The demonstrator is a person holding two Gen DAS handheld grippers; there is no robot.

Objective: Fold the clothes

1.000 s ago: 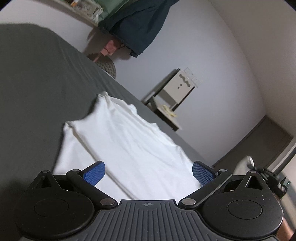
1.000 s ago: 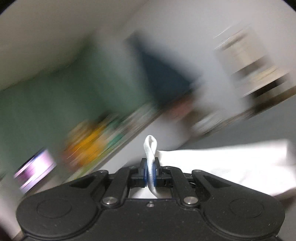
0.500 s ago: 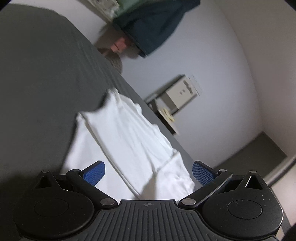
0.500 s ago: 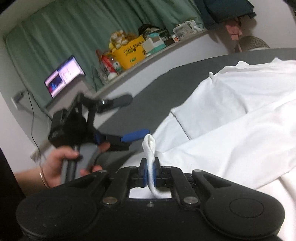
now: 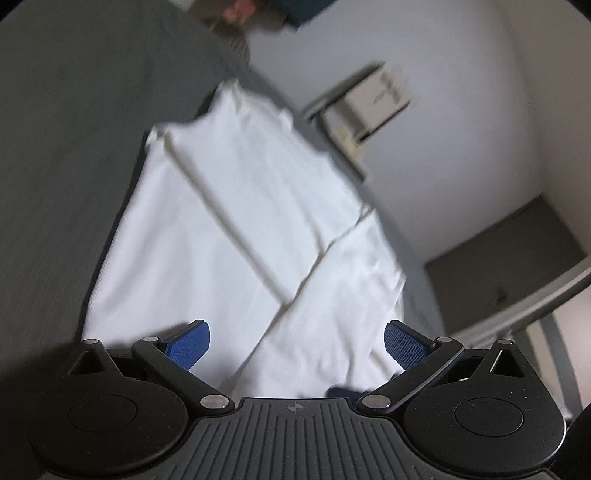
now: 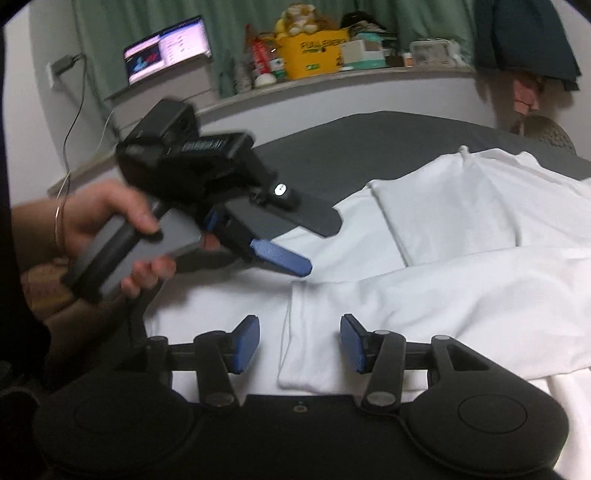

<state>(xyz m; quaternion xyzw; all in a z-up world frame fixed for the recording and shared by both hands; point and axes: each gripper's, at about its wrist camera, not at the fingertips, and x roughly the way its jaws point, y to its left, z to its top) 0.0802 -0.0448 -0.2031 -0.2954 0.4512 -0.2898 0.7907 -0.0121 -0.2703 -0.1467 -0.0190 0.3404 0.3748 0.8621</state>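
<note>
Right gripper point(image 6: 300, 341) spread wide, straddling the cuff end of the white sleeve point(image 6: 424, 295) laid across the white shirt point(image 6: 461, 199) on the dark bed point(image 6: 351, 147), long axis running off rightward; left gripper point(image 5: 293, 341) likewise spread and empty, farther from that cuff.

Green curtain point(image 6: 236, 22), cluttered ledge point(image 6: 332, 79), lit monitor point(image 6: 168, 48), white walls point(image 5: 461, 122).

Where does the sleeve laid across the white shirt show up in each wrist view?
Left wrist: the sleeve runs diagonally from centre right down between the left tongs.
Right wrist: the sleeve crosses from the right edge, its cuff lying between the right tongs.
Shared landmark: the folded edge of the white shirt on the grey bed.
</note>
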